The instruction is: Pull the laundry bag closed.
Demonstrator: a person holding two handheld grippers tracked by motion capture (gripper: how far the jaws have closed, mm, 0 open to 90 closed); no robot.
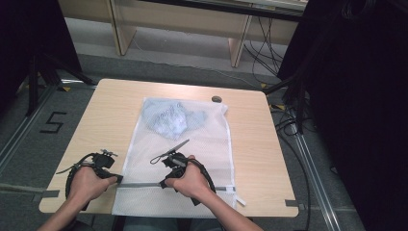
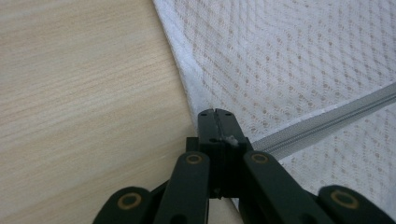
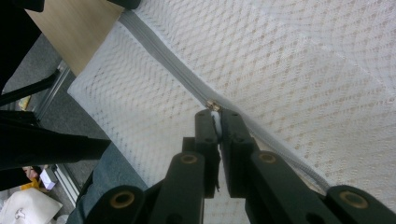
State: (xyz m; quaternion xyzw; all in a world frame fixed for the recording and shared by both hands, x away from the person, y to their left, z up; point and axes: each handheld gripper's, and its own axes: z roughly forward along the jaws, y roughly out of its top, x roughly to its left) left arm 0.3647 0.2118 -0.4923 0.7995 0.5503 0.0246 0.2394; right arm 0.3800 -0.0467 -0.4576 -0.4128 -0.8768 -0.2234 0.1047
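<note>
Right gripper (image 3: 217, 114) clenched on the white zipper pull (image 3: 214, 106), midway along the grey zipper (image 3: 163, 60). Left gripper (image 2: 216, 114) pinching the mesh laundry bag (image 1: 202, 144) at its edge, beside the zipper's end. Bag flat on the table (image 1: 101, 115), blue garment (image 1: 168, 118) inside. Soft, light, floppy mesh: likely to bunch unless held taut.

- The left gripper (image 1: 117, 179) and right gripper (image 1: 164, 184) sit close together along the near zipper (image 1: 139, 185) of the mesh bag (image 1: 202, 144) — little room between them.
- Bare table (image 1: 103, 120) to the left and right of the bag is open for passing.
- A bundle of cloth (image 1: 169, 118) bulges in the bag's far end.
- A small dark disc (image 1: 217, 99) lies near the far edge.
</note>
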